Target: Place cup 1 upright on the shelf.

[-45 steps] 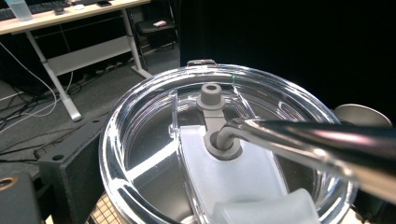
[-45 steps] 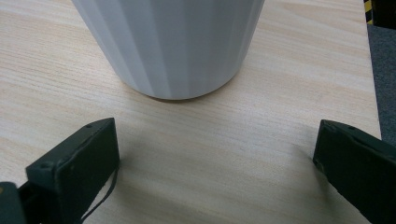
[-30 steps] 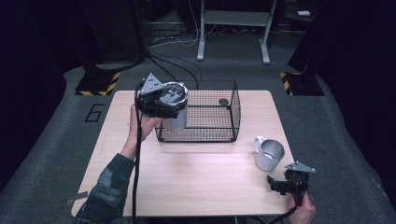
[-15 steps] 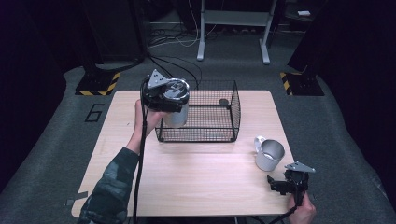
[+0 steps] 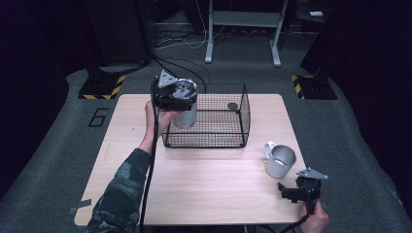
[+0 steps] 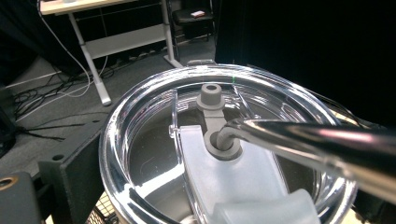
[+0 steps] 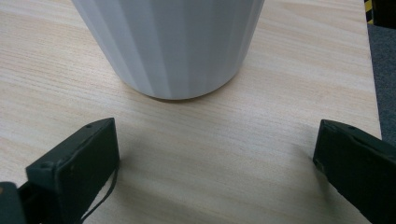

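A steel tumbler (image 5: 185,118) with a clear lid (image 6: 210,154) hangs above the left end of a black wire basket (image 5: 214,141). My left gripper (image 5: 174,98) is shut on its top. In the left gripper view a metal straw (image 6: 317,144) passes through a grey grommet in the lid, and my own jaws are hidden. Near the table's front right corner my right gripper (image 5: 295,191) stands open, jaws wide apart on the wood (image 7: 215,163). Just beyond it stands a white ribbed mug (image 5: 280,160) (image 7: 173,42), apart from the jaws.
A small dark disc (image 5: 232,106) lies inside the basket at its far right. The wooden table (image 5: 209,189) has bare room in front of the basket. A desk frame (image 5: 243,29) and cables lie on the floor behind.
My left gripper has carried the tumbler a little to the right and farther away, over the basket's left end. The right gripper and the mug have not moved.
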